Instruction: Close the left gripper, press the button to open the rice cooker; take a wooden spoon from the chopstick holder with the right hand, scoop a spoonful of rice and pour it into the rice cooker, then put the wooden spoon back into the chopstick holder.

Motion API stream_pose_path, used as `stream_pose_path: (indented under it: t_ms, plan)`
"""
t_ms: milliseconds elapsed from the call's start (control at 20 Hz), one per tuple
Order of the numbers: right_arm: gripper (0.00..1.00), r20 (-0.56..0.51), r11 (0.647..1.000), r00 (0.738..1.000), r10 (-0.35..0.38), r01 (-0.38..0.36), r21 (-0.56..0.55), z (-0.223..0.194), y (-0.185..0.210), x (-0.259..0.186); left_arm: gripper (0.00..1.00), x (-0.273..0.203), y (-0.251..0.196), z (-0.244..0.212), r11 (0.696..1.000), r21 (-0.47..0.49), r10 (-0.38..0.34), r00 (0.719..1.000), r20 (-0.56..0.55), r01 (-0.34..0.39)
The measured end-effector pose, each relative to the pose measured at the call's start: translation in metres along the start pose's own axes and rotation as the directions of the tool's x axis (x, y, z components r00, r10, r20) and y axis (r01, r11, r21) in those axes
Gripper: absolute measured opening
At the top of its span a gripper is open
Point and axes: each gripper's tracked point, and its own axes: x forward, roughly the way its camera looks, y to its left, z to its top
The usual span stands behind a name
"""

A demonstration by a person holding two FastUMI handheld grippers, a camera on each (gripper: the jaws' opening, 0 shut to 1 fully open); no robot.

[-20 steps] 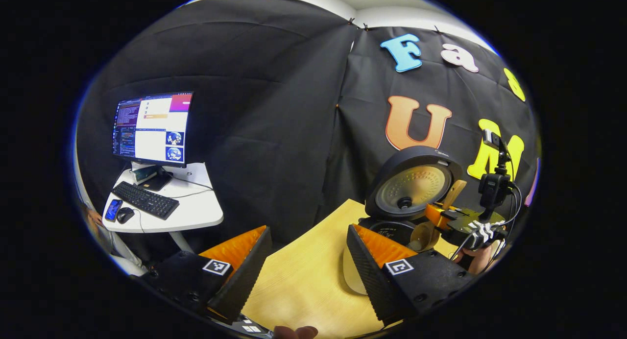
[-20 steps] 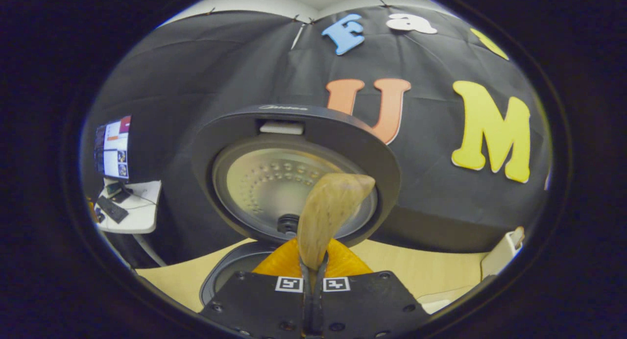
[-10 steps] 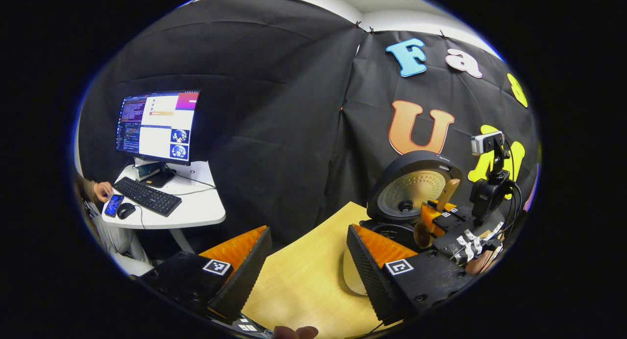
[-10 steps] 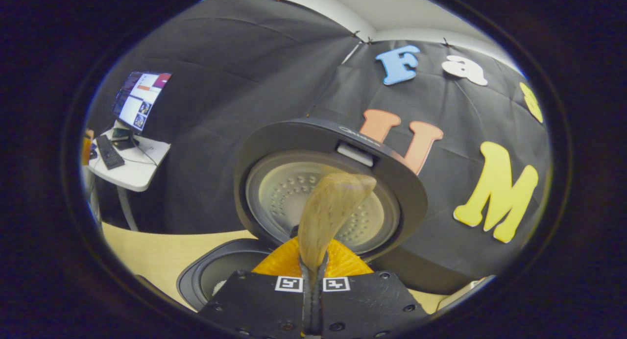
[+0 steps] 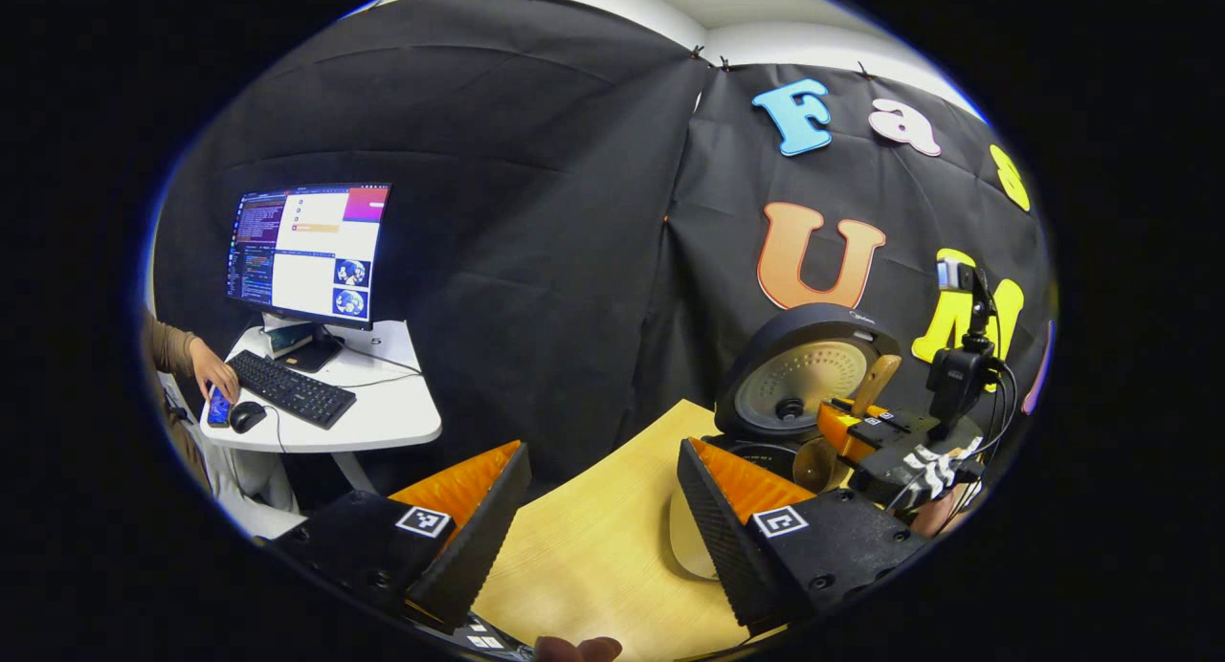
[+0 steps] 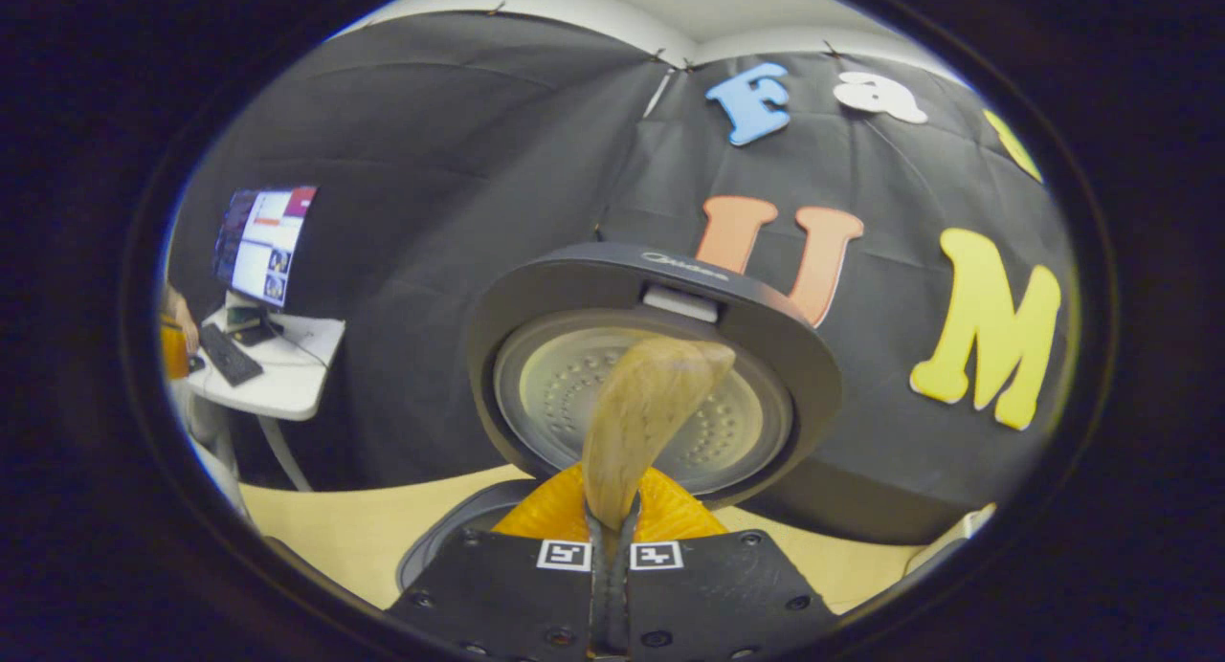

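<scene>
The rice cooker (image 5: 804, 375) stands at the right of the wooden table with its lid (image 6: 574, 289) swung up and its pot (image 5: 766, 449) uncovered. My right gripper (image 6: 612, 523) is shut on the wooden spoon (image 6: 651, 404), whose one end rises in front of the lid's inner plate. In the left gripper view that same gripper (image 5: 852, 432) hangs over the pot, the spoon's bowl (image 5: 813, 466) low at the pot's rim and its handle tip (image 5: 878, 383) pointing up. My left gripper (image 5: 598, 509) is open above the table (image 5: 593, 547), left of the cooker, with nothing between its fingers.
A white round dish (image 5: 681, 542) lies on the table, partly behind my left gripper's right finger. A white object (image 6: 967, 530) peeks in at the right edge. Off to the left stands a desk (image 5: 383, 413) with a monitor (image 5: 306, 253), a keyboard and a person's hand.
The right gripper has rolled back closer to level and shifted a little over the cooker, still holding the spoon. The left gripper has hardly moved. The person's hand at the desk has shifted.
</scene>
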Motion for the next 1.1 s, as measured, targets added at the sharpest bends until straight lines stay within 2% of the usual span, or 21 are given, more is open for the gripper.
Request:
stream_pose_path:
  t_ms: [50,150,250,350,550,750,950,1100]
  plan:
    - [0.02,-0.014,0.995,1.000,0.018,-0.016,0.098,0.002,-0.002,-0.004,0.99,0.000,-0.004,0.002,1.000,0.005,-0.006,1.000,0.004,0.006]
    - [0.00,-0.033,0.957,0.999,0.035,-0.024,0.289,0.005,-0.011,-0.012,0.99,-0.001,-0.015,0.007,0.999,0.001,-0.032,0.999,-0.003,0.032]
    - [0.00,-0.037,0.894,0.998,0.040,-0.019,0.447,0.011,-0.023,-0.019,0.99,-0.003,-0.029,0.018,0.998,0.007,-0.065,0.998,0.019,0.064]
    - [0.00,-0.042,0.839,0.999,0.028,-0.001,0.545,0.013,-0.041,-0.028,0.99,-0.006,-0.046,0.027,0.995,0.025,-0.101,0.994,0.036,0.100]
    - [0.00,-0.016,0.795,0.999,-0.043,0.044,0.606,0.025,-0.096,-0.060,0.99,-0.013,-0.095,0.029,0.976,0.054,-0.211,0.977,0.042,0.209]
    - [0.00,-0.018,0.716,0.983,-0.181,0.145,0.683,0.016,-0.196,-0.119,0.99,-0.022,-0.171,0.030,0.936,0.096,-0.343,0.938,0.040,0.338]
    - [0.00,-0.065,0.640,0.931,-0.360,0.298,0.709,-0.019,-0.314,-0.200,0.99,-0.038,-0.250,0.020,0.881,0.142,-0.459,0.888,0.024,0.452]
    - [0.00,-0.120,0.585,0.886,-0.447,0.391,0.711,-0.053,-0.379,-0.256,0.98,-0.053,-0.305,0.006,0.843,0.145,-0.523,0.852,-0.003,0.518]
